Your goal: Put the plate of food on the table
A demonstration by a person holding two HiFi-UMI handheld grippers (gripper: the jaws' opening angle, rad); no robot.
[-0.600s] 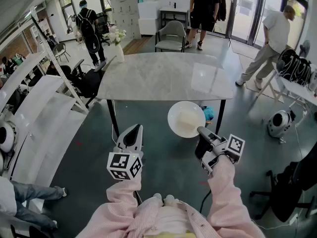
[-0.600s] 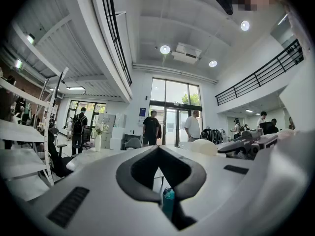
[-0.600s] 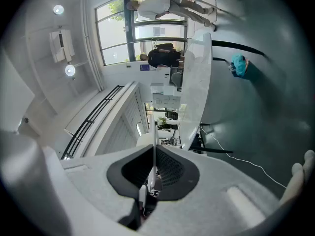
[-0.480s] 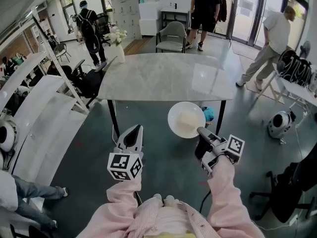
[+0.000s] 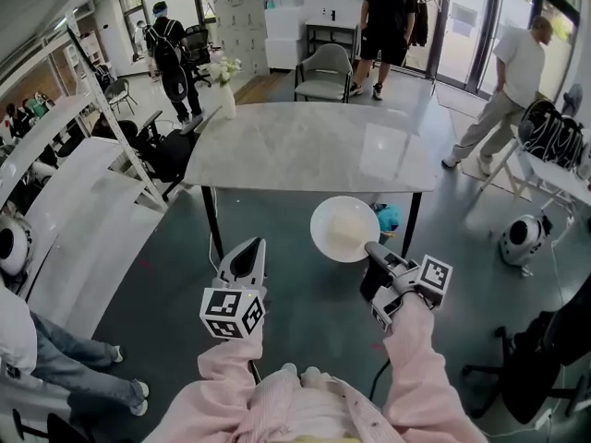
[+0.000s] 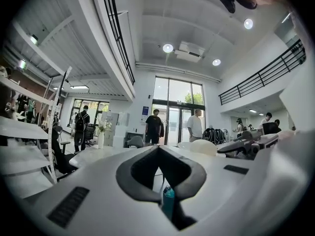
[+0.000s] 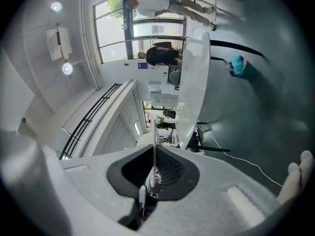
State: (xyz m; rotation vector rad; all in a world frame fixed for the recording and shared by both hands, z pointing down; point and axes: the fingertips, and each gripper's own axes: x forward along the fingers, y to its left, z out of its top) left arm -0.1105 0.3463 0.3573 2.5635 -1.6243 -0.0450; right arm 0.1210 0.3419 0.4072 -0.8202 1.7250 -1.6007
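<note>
**Both grippers held forward of the torso, pink-sleeved forearms bent at the elbow.**
The left gripper (image 5: pixel 249 247) points straight ahead, its jaws together with nothing between them and its marker cube facing the person. The right gripper (image 5: pixel 371 246) is rolled onto its side and angles forward and left, its jaws clamped on the near rim of the plate (image 5: pixel 343 228).

The plate (image 5: pixel 344 229) hangs before the table (image 5: pixel 305 146) (chair (image 5: pixel 324 67) behind it).

Pink sleeves (image 5: pixel 413 369), white left hand-held gripper (image 5: pixel 248 250), white right hand-held gripper (image 5: pixel 372 247), each with 1 black-and-white marker cube (image 5: pixel 231 311)
</note>
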